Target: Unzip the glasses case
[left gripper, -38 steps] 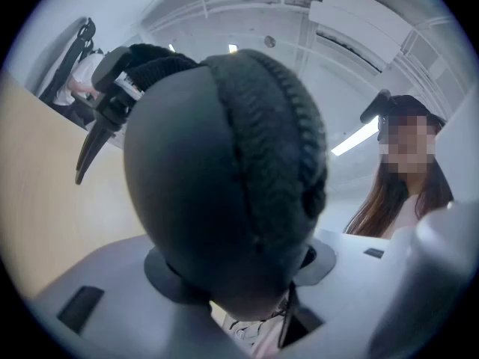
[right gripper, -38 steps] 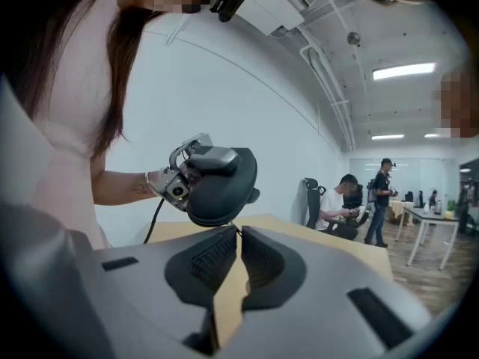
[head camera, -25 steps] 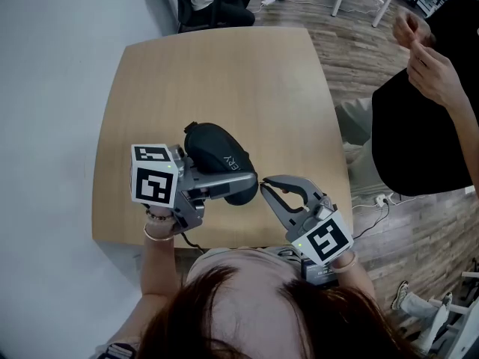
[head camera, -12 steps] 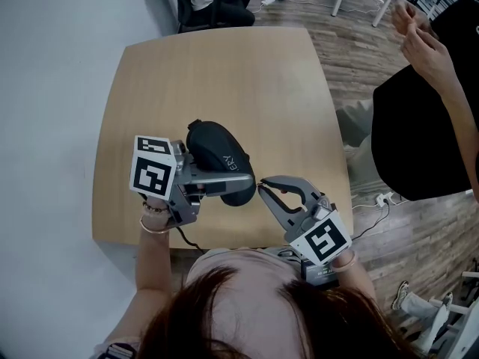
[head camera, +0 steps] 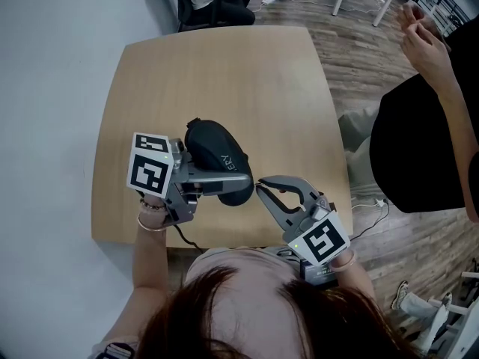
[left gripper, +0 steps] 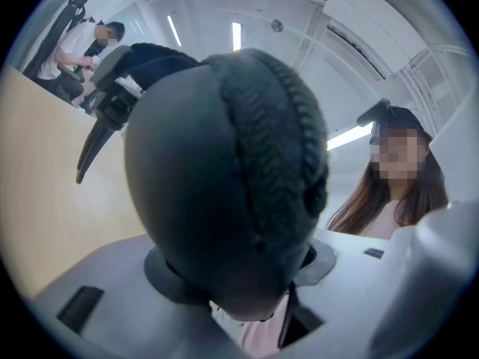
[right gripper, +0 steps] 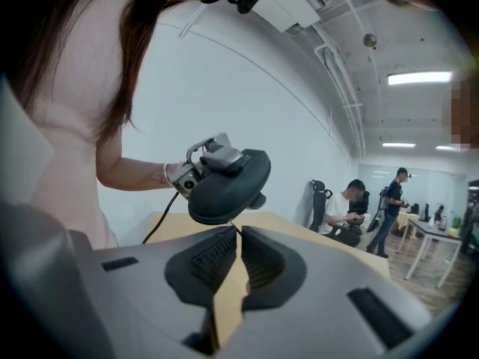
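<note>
Glasses case (head camera: 217, 155) held off the table (head camera: 224, 73), clamped wide across its near end by the left gripper (head camera: 238, 184); long axis runs from far-left to near-right, so 1 end points at the right gripper (head camera: 262, 189). Right jaws are closed at the tips, apparently on the thin zip pull (right gripper: 233, 227) (too small to be sure). Case: black, oval, soft shell, zip seam unopened.

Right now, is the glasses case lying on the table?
No: in the right gripper view the left tongs hold the glasses case up in the air, clear of the table.
</note>
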### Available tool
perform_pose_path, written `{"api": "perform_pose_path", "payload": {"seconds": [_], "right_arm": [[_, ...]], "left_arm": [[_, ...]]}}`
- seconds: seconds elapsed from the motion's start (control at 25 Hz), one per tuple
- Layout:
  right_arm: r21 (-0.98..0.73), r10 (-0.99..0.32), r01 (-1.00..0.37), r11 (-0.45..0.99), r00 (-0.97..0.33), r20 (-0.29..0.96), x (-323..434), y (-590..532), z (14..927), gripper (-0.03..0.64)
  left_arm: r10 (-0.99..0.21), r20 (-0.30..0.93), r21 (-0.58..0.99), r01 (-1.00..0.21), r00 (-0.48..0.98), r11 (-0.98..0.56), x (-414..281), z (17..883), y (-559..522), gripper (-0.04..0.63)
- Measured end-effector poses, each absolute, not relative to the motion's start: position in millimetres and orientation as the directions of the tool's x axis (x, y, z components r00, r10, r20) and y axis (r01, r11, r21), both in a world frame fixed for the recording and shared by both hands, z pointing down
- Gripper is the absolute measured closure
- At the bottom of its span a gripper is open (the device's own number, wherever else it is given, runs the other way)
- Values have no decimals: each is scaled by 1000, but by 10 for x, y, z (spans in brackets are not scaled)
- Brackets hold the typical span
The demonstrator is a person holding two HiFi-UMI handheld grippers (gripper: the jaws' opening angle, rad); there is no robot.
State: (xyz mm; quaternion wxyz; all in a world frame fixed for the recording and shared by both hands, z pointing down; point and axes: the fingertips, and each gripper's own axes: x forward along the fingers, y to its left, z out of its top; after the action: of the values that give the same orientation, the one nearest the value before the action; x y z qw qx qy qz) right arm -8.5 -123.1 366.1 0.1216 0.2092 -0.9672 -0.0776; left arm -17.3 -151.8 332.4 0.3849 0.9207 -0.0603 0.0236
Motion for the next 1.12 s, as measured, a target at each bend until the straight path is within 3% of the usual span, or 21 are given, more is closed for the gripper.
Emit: {"api": "perform_pose_path", "payload": {"seconds": [0.92,1.12], "right_arm": [[286,-428,-354,891,-864,265,-83,-1129,3671,601],[338,-439,-345,876,-859,261,-67,-1131,3634,601]], "left_arm": [[-46,108,710,-109,993,-696,-163,3302,-1466,337],[-32,55,707,-62,998,-705,-154,3259,-1465,337]]}}
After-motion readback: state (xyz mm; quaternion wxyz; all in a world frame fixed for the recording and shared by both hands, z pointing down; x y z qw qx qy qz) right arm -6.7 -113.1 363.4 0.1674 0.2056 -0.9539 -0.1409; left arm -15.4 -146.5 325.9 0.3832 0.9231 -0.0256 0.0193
